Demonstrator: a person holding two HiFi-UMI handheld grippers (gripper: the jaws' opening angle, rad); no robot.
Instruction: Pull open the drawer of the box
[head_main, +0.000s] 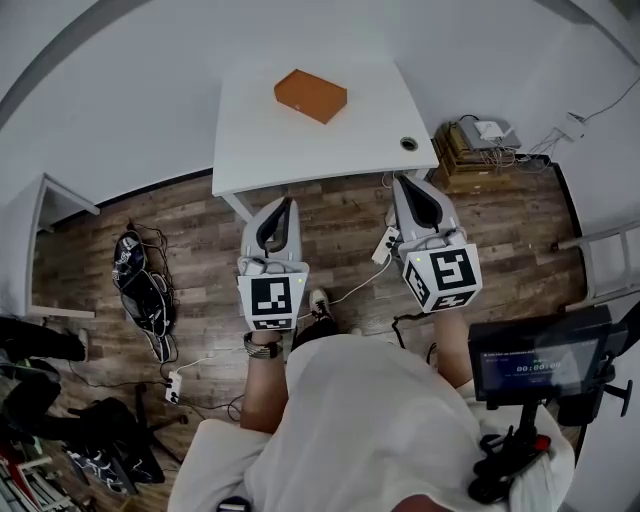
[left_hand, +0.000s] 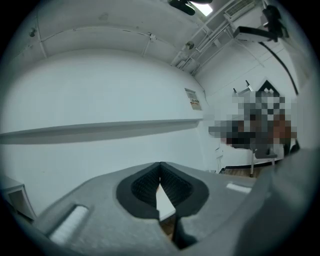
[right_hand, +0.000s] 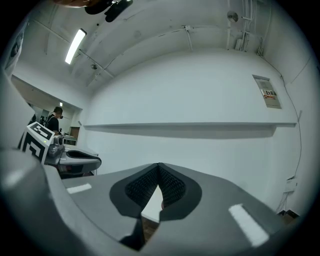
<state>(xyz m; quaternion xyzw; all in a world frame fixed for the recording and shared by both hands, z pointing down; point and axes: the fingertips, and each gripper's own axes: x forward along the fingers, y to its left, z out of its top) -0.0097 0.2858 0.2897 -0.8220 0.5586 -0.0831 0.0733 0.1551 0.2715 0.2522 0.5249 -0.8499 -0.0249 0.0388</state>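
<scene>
An orange-brown box lies near the far edge of a white table in the head view. No drawer front is distinguishable from here. My left gripper is held level over the wooden floor, short of the table's near edge, jaws shut and empty. My right gripper hangs beside it to the right, also shut on nothing, its tip at the table's near right edge. In the left gripper view the jaws meet at the tip, and the same in the right gripper view. Both face a white wall.
A round cable hole sits in the table's near right corner. Cables and a power strip lie on the floor. A wooden crate stands to the table's right, and a screen on a stand at the lower right.
</scene>
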